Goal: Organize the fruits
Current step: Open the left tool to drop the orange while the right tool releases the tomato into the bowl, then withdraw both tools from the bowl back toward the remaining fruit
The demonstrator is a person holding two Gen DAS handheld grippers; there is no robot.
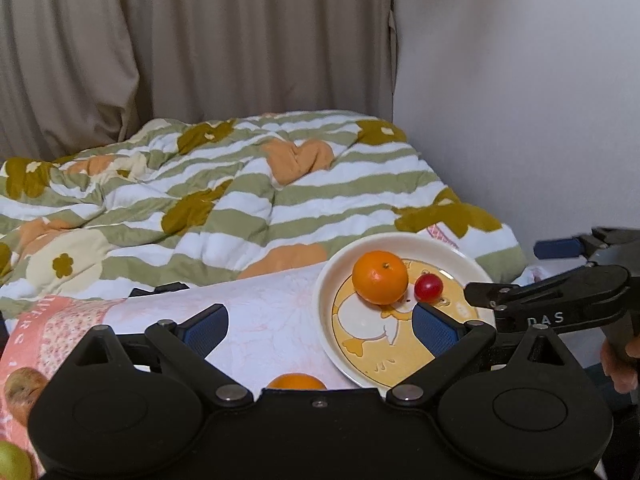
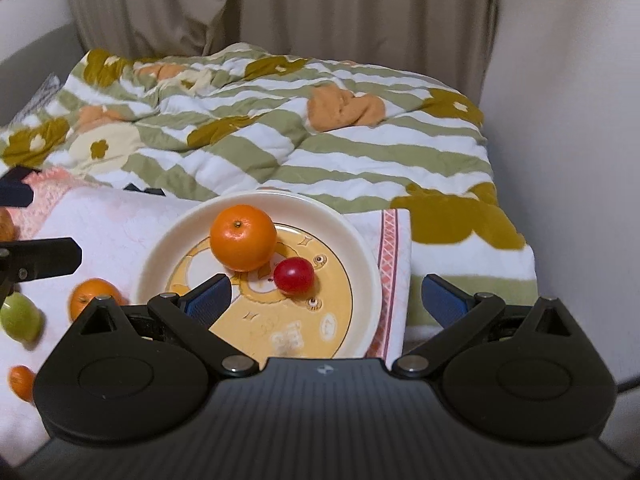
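A cream plate (image 1: pixel 404 372) (image 2: pixel 360 240) with a yellow duck picture holds an orange (image 1: pixel 380 277) (image 2: pixel 243 237) and a small red fruit (image 1: pixel 428 287) (image 2: pixel 293 275). My left gripper (image 1: pixel 320 326) is open and empty, just left of the plate, above another orange (image 1: pixel 296 382) (image 2: pixel 94 296) on the cloth. My right gripper (image 2: pixel 326 298) is open and empty, over the plate's near right rim; it also shows in the left wrist view (image 1: pixel 560 292). A green fruit (image 2: pixel 19 317) (image 1: pixel 14 462), a small orange (image 2: pixel 21 382) and a brownish fruit (image 1: pixel 22 394) lie on the cloth at left.
The plate and fruits rest on a white and pink cloth (image 1: pixel 264 320) (image 2: pixel 120 220). Behind lies a rumpled green-striped flowered quilt (image 1: pixel 224 192) (image 2: pixel 320 148). Beige curtains (image 1: pixel 200 40) hang at the back, and a white wall (image 1: pixel 520 100) stands at right.
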